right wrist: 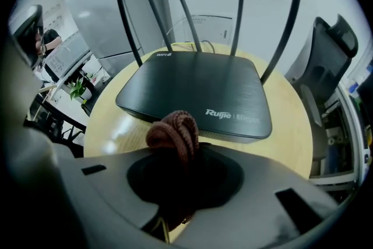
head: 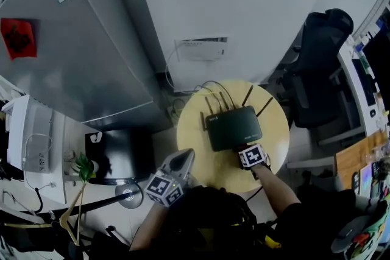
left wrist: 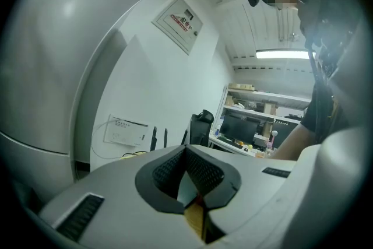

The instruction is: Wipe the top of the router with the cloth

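well, i count one black router with five antennas on the round table, and one reddish-brown cloth bunched in the right gripper, whose jaws are clamped on it just at the router's near edge (touching or not, i can't tell). the head view hides the cloth under that gripper. the left gripper, its jaws together on nothing, shows only two antenna tips in its own view.

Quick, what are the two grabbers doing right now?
Left gripper: shut, holding nothing.
Right gripper: shut on the reddish-brown cloth.
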`<state>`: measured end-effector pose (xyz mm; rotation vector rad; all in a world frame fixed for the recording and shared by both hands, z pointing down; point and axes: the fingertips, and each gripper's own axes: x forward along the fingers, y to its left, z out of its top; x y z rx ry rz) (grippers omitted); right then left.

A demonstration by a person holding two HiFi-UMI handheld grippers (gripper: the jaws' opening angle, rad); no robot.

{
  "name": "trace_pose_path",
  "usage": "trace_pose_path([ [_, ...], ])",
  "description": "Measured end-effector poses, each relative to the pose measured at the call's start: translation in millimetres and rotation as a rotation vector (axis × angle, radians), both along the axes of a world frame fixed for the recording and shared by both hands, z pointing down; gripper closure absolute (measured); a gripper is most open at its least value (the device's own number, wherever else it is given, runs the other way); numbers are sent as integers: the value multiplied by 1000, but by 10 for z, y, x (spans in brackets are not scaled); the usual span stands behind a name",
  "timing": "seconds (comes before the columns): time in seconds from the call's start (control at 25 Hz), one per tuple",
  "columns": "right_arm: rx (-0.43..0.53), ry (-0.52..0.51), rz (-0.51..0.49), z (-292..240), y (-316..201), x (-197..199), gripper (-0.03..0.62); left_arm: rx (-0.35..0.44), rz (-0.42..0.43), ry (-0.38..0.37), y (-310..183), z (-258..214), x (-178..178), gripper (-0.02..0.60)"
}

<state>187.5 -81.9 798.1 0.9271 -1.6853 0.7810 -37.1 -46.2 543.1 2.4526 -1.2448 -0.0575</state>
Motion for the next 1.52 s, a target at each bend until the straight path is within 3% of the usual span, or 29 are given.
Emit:
trace_pose_path([
  [0.12,78,-46,-27,-30,-164,-38,530,-1,0,-8,-16,10,54,580],
  [0.28,93,-20,-13,-31,-231,143,530,-6,6,-18,-32,18,113,580],
  [0.4,82,-15,36,-12,-258,335,530,-4,10,-30,-42,12,139,580],
  [0.52,6,9,106,49,-150,563,530,-4,19,-40,-47,0,160,580],
  [0.72,94,-2,150,10,-337,771,530,1,33,-52,-66,-12,199,580],
  [0.84,91,4,184,15,-327,877,530,-1,49,-56,-86,-23,256,580],
  [0.92,77,29,218,47,-293,1012,530,0,68,-59,-94,-28,310,580],
  [1.28,206,35,389,-161,-360,1467,530,22,115,-64,-143,-70,421,580],
  [1.52,278,-53,492,-378,-220,1557,530,48,120,-69,-196,-121,470,580],
])
